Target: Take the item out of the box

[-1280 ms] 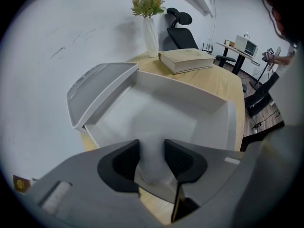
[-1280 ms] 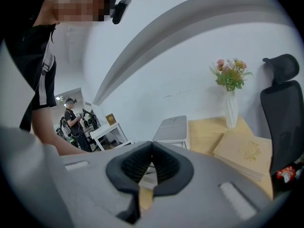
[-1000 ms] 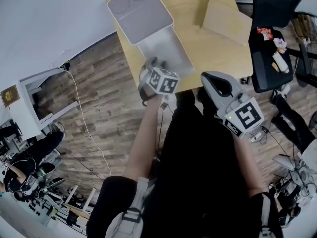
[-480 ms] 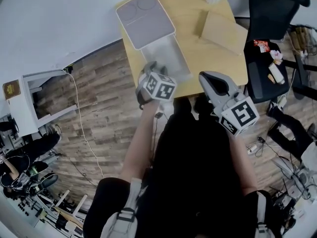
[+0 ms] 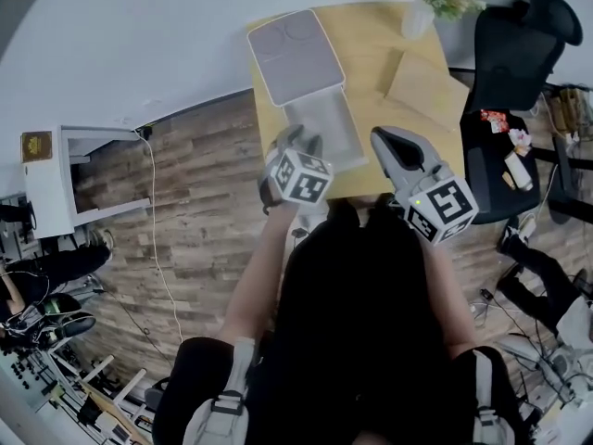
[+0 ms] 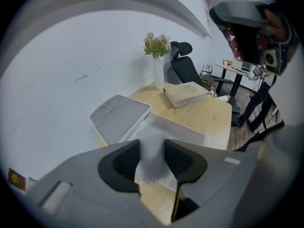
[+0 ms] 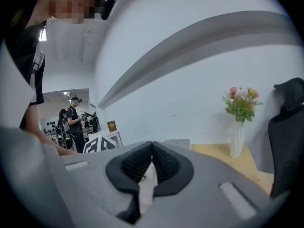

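Left gripper: your left gripper (image 6: 151, 152) is clamped on the white item (image 6: 149, 174). The jaws stand wide, with the soft white stuff filling the gap and its lower edge hanging below the pads.
Change: against a second ago you've raised both grippers off the table's near edge, the left more than the right. The left jaw gap is the same, so the grip has held.
White item: it is in your left jaws, over the near end of the box (image 6: 183, 129). Its far part blurs into the tray, so I can't tell if it's fully clear.
Task read: extraction looks under way, likely most of the way. Next you need a clean lift past the box wall.
Left arm pose: forearm reaches forward and the gripper is tipped well down toward the tray, marker cube facing you.
Right gripper: your right gripper (image 7: 152, 146) has its tips pinched together. Something white shows in the gap behind them, can't tell what. It sits about level, aimed at the far wall, right of the box at the table's near edge.
Box: the tray runs along the left edge of the table (image 6: 211, 115), with the lid (image 6: 118, 120) flipped open toward the far-left corner.
Farther out: a tan book (image 6: 186, 93) lies near the right edge, a vase (image 6: 157, 72) stands at the far edge, and a chair (image 6: 187, 66) is beyond it.
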`<state>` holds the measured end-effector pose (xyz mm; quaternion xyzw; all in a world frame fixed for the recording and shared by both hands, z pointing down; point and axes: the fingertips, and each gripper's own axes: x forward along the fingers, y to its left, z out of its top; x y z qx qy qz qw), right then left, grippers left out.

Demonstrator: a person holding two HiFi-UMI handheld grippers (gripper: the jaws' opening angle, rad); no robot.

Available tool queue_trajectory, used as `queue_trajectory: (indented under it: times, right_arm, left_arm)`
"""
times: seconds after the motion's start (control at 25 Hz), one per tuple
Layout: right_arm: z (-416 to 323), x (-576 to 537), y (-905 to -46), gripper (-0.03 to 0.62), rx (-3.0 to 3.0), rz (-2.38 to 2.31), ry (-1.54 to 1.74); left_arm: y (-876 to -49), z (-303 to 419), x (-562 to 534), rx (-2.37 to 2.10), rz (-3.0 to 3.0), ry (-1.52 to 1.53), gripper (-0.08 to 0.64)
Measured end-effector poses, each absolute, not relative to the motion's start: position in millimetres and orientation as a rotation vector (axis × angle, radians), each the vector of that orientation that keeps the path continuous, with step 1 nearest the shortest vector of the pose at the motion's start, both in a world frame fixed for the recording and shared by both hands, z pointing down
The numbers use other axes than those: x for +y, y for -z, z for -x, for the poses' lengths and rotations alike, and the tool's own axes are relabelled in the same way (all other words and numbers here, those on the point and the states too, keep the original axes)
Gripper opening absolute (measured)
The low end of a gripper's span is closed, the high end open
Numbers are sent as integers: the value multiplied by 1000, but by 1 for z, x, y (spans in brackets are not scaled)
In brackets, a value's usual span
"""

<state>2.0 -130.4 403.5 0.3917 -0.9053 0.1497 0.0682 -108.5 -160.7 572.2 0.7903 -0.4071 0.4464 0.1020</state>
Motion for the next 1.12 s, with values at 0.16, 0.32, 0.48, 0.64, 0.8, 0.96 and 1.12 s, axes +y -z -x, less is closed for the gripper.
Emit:
queue_trajectory:
  times: [0.16,0.32,0.48,0.64,0.8,0.96,1.12]
  right_arm:
    - [5,-141,-393,3,-2754,-1168,-412]
    - [10,-151,-383,3,-2765,-1155,-383]
    - [11,-162,-374,3,-2771,-1158,-339]
    - [8,-172,-360,3,-2776,-1202,-325]
    - [11,-177,-347,3,-2780,-1192,-337]
    - [11,-178,-338,2,-2792,-1192,-372]
    - [20,-177,-321,2,-2837,-1155,-341]
  left_arm:
    - [-546,111,-165,-1247,-2368,-1233,172]
    - [-512,114,-168,-1289,-2404,-1119,172]
    - [-473,115,-171,-1331,-2446,-953,173]
    - [-431,119,-176,-1397,-2485,-786,172]
    - [-387,124,-179,-1447,-2522,-592,172]
    - [-355,126,-179,-1466,-2553,-416,172]
    - [-331,131,-177,-1466,-2562,-264,170]
